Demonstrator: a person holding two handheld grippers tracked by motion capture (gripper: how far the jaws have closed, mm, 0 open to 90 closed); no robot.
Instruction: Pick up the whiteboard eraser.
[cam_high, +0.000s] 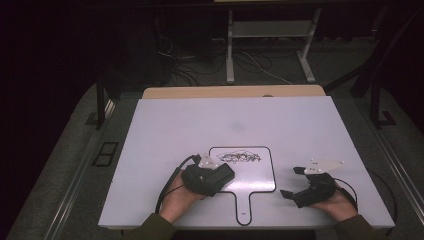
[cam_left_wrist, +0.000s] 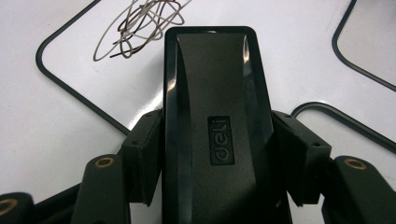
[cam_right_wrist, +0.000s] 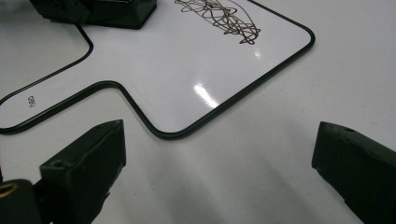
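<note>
Eraser (cam_left_wrist: 215, 126) first: your left gripper (cam_high: 212, 175) has it clamped across its narrow width, one black pad on each long side, and it sits lower centre of the high view, its front end over the lower left part of the paddle-shaped whiteboard (cam_high: 260, 181). In the left gripper view its long axis runs straight up the frame, in line with the jaws, and its far end points at the scribble (cam_left_wrist: 140, 25), which lies to the upper left, just beyond that end. The branded back faces the camera, so the wiping face should be underneath, though you cannot see it from here.

Judging by this, the pick-up is done and the wiping has not begun; the marks look untouched. The next move calls for you to carry the eraser forward and a little left in that view, lay it flat on the marks, and stroke with steady downward pressure.

Your right gripper (cam_high: 295, 181) stands wide open at the lower right of the high view, holding nothing, resting on the desk (cam_high: 170, 125) beside the board's edge. The board may slide under the strokes, so you could use it to pin the handle (cam_high: 244, 210).
</note>
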